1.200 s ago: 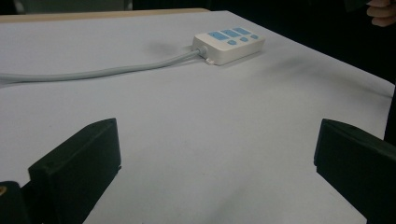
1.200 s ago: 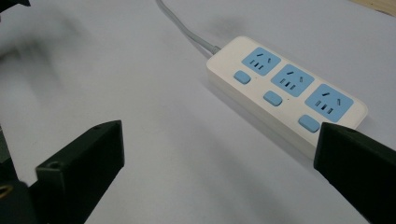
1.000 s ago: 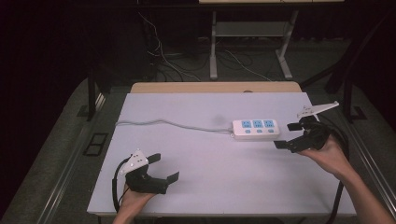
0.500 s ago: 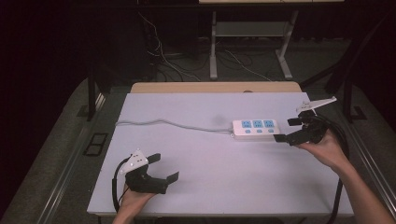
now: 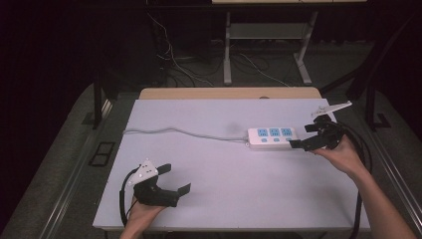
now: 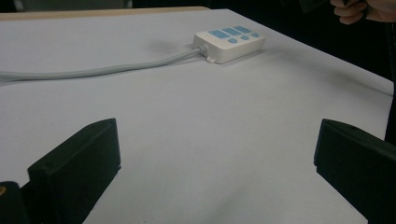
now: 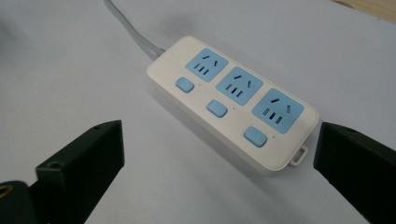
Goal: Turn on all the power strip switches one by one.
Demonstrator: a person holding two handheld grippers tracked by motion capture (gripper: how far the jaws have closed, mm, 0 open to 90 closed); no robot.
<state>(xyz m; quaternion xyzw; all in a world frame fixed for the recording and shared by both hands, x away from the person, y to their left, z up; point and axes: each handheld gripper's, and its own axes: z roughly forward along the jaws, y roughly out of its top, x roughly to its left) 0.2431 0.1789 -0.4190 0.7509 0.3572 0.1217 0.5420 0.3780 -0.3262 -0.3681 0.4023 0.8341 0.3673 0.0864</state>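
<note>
A white power strip with blue sockets and blue switches lies on the white table, right of centre. Its grey cable runs left across the table. My right gripper is open at the strip's right end, jaws either side of that end and close to it. In the right gripper view the strip lies between the spread jaws, with nothing gripped. My left gripper rests open near the front left edge, empty. In the left gripper view the strip and its cable lie far ahead.
The table's front edge and right edge are near the person's hands. A tan board borders the table's back edge. Cables and a metal stand sit on the dark floor behind.
The right gripper has moved left and slightly forward, closing in on the strip's right end. The left gripper has stayed put.
</note>
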